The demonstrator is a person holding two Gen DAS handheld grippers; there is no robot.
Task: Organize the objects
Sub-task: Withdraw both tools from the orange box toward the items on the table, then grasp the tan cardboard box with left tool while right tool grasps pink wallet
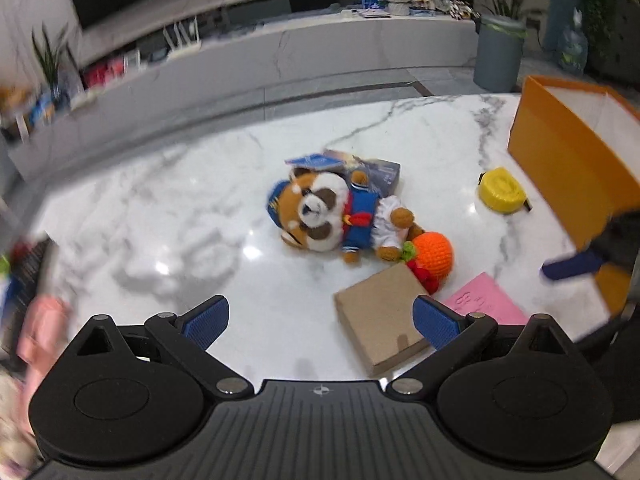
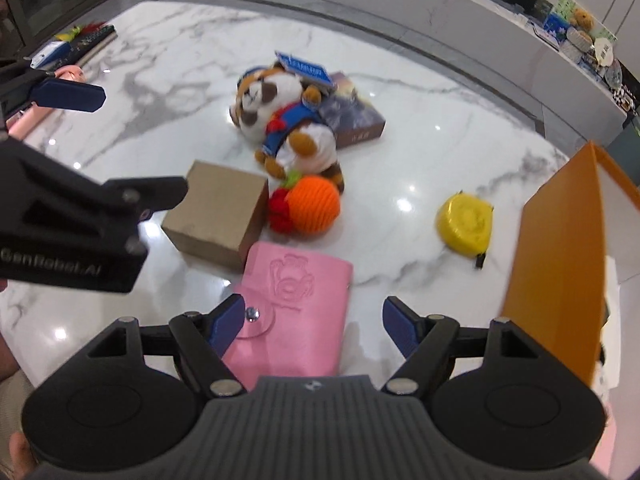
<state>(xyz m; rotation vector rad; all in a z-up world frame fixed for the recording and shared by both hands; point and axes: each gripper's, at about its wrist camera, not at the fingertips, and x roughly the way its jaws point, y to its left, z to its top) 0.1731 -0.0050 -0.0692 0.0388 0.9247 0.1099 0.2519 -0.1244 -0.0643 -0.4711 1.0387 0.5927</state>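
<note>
A red-panda plush in a blue sailor suit lies on the white marble table, partly on a dark book. An orange crochet ball touches a brown cardboard box. A pink wallet lies under my right gripper, which is open with its pads clear of the wallet. My left gripper is open and empty above the bare table, its right finger over the cardboard box. A yellow tape measure sits near the open orange box.
A blue card rests on the plush's head. Dark flat items and a pink thing lie at the table's far left. A grey bin stands on the floor beyond the table, in front of a long marble bench.
</note>
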